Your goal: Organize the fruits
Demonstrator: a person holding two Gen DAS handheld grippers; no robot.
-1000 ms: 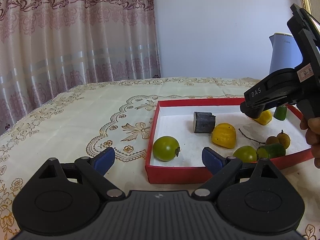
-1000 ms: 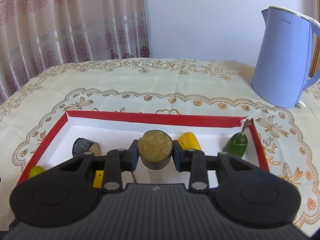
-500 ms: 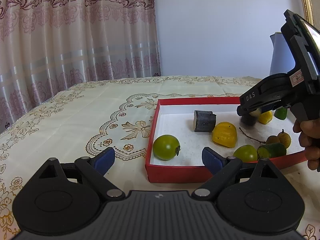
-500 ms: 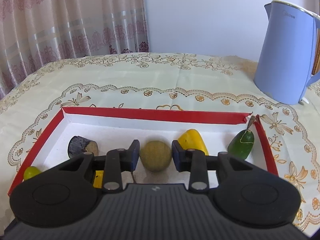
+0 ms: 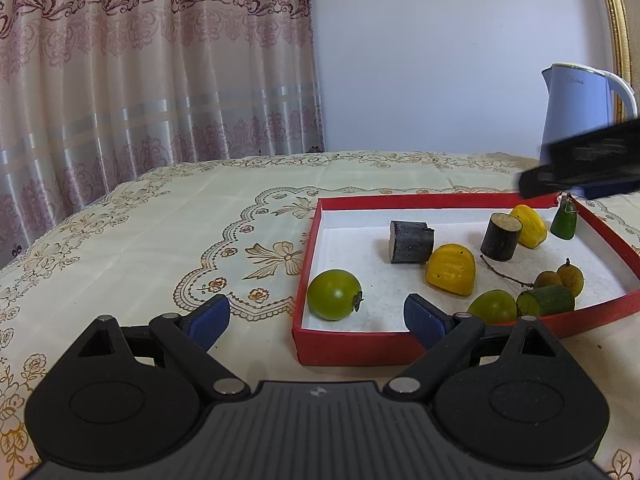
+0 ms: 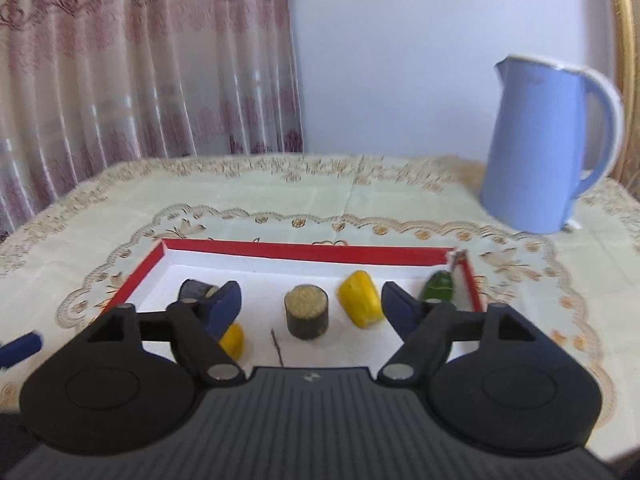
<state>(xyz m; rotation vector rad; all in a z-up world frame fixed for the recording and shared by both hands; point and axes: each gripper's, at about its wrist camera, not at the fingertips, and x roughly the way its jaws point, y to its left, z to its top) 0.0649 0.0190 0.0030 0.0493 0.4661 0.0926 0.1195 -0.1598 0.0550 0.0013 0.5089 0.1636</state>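
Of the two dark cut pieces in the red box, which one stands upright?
The dark piece beside the far yellow fruit stands on end, cut face up. The other dark piece lies on its side.

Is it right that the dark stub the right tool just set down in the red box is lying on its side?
Not quite. The dark stub stands upright on its end in the red box, as the right wrist view shows. The right tool, its jaws just opened, no longer grips it.

Background: pale lilac wall; patterned pink curtain at left; gilt frame edge at right; bench under a cream embroidered tablecloth; soft daylight.
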